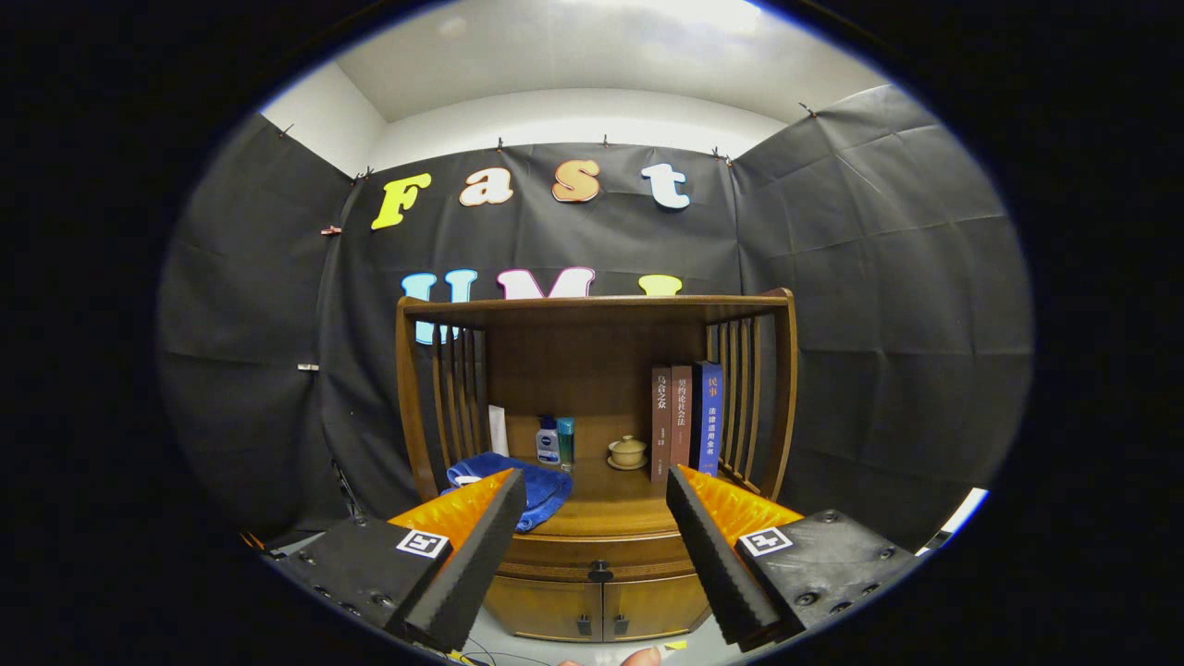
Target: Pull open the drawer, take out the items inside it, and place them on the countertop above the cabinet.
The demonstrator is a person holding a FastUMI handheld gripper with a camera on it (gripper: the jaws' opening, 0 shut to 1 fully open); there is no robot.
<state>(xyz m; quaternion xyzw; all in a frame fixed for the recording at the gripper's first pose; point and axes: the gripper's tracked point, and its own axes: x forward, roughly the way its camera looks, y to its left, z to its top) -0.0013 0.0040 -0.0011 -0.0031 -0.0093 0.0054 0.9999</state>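
Observation:
A wooden cabinet [592,324] with slatted sides stands ahead against the booth wall. Its drawer [597,555] sits closed just under the countertop [610,507], with a small dark knob [600,573] at its middle. My gripper [595,490] is open, held some way back from the cabinet, and the drawer front and knob show between the two fingers. Nothing is between them. What lies inside the drawer is hidden.
On the countertop lie a blue towel [532,488] at the left, two small bottles [556,441], a little lidded cup on a saucer [627,452] and three upright books [686,416] at the right. Two small doors [601,608] are below the drawer. A fingertip [640,657] shows at the bottom.

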